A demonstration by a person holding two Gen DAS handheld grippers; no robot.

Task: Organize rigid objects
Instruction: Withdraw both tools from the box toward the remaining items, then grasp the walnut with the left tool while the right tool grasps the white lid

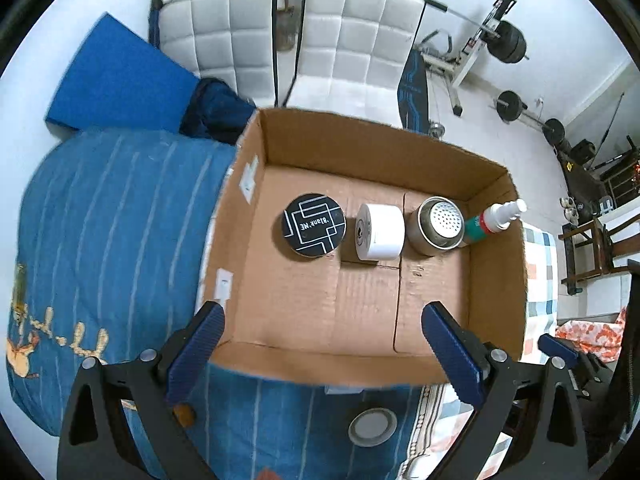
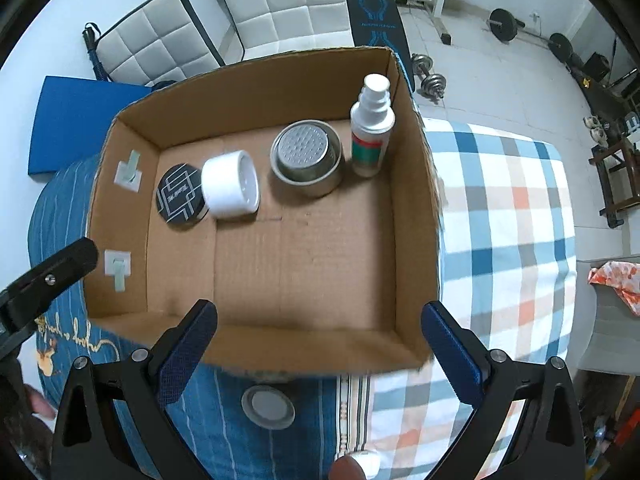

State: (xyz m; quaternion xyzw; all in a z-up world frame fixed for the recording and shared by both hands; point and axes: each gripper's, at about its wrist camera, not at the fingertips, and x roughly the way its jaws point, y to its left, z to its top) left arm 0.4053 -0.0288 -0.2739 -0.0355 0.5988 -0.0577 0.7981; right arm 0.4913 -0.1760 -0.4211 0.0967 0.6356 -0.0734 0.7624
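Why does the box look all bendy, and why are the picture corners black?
Left wrist view: the fisheye lens bows the brown cardboard box and leaves black corners; the silver perforated tin shows a little glare. Right wrist view: the same curving, and the box's near rim looks smeared, while the white spray bottle stays sharp.

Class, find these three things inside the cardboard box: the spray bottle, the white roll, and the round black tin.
spray bottle (image 2: 371,136), right wrist view, on its white body.
white roll (image 1: 383,232), left wrist view, on its curved side.
round black tin (image 1: 314,224), left wrist view, on its patterned lid.
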